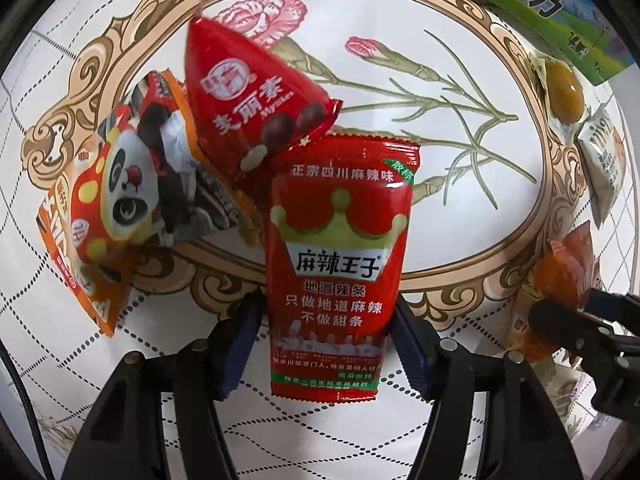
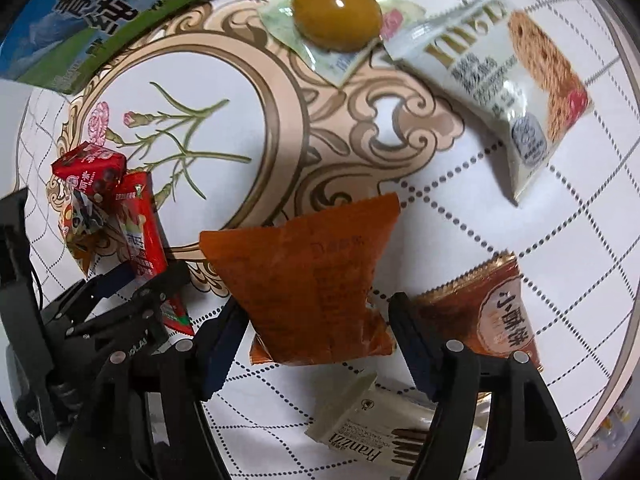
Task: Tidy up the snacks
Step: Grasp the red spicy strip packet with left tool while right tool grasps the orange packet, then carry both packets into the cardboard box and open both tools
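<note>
Across the flower-printed counter [image 1: 400, 40] a milk carton [image 2: 68, 40] fills the upper left, while the left tongs [image 1: 326, 336] grip a red spicy-strip packet [image 1: 336, 256] at centre – beside red and panda packets – and the right tongs [image 2: 316, 336] clamp an orange packet [image 2: 308, 280] low centre, brown packet [image 2: 496, 316] just right.

Hidden and cut-off parts

The milk carton [image 2: 76, 36] was cut off by the top edge in both views. The Franzzi packet [image 2: 368, 436] was partly hidden behind a gripper finger, and the panda packet [image 1: 120, 204] was overlapped by the red chocolate pouch [image 1: 256, 96].
</note>
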